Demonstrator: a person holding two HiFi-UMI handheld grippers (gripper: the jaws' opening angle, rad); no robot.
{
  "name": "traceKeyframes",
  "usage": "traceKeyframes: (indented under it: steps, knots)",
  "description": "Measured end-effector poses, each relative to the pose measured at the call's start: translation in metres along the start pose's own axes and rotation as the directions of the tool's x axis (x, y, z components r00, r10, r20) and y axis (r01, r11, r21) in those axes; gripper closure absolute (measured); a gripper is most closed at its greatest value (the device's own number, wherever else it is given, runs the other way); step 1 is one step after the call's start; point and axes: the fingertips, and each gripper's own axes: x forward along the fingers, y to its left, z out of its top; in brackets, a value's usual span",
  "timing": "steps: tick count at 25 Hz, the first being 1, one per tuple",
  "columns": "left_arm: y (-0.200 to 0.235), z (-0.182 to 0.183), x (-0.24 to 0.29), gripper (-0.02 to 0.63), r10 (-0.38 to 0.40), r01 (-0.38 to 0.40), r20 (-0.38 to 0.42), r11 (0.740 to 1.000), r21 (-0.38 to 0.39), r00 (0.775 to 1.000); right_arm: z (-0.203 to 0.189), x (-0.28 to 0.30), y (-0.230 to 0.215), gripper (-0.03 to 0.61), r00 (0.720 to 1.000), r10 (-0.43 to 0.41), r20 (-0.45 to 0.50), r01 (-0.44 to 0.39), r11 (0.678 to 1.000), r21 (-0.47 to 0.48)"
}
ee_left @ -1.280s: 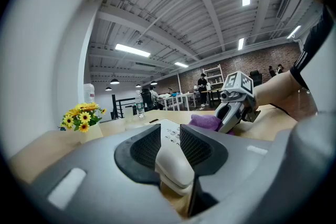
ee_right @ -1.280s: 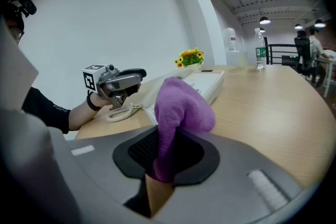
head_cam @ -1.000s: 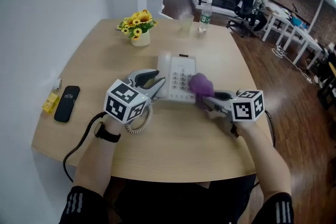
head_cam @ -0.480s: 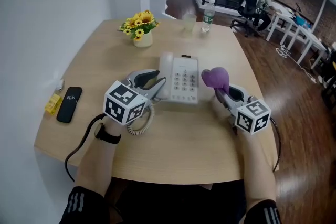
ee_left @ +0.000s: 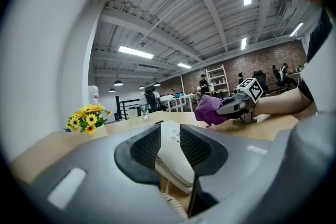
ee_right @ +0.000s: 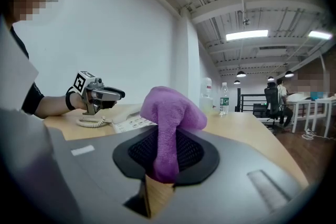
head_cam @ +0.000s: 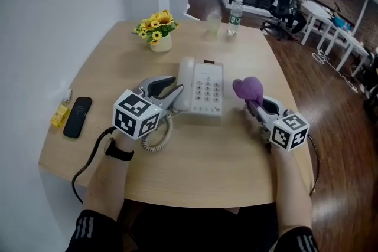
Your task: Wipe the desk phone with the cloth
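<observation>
A white desk phone (head_cam: 204,91) lies mid-table, its handset along the left side. My left gripper (head_cam: 172,95) reaches in from the left and is shut on the handset (ee_left: 176,157), which fills the gap between its jaws. To the right of the phone, my right gripper (head_cam: 255,104) is shut on a purple cloth (head_cam: 248,89). The cloth bunches up above the fingertips, clear of the phone. In the right gripper view the cloth (ee_right: 170,113) hangs between the jaws, with the phone (ee_right: 131,120) and the left gripper (ee_right: 113,94) beyond it.
A pot of yellow flowers (head_cam: 157,32) stands behind the phone, with a cup (head_cam: 212,25) and a water bottle (head_cam: 235,10) at the far edge. A black smartphone (head_cam: 77,117) and a yellow item (head_cam: 58,116) lie at the left edge. The coiled cord (head_cam: 155,137) rests under my left gripper.
My right gripper has carried the cloth off the phone's keypad to the right and now holds it beside the phone. The left gripper has stayed on the handset.
</observation>
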Motion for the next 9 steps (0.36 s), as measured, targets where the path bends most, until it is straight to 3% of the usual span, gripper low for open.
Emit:
traceKeyframes:
  steps: [9]
  knots:
    - [0.0017, 0.0002, -0.0005, 0.506, 0.001, -0.001, 0.001, 1.0, -0.006, 1.0, 0.0014, -0.0015, -0.0021, 0.502, 1.0, -0.009, 0.0, 0.009, 1.0, 0.026]
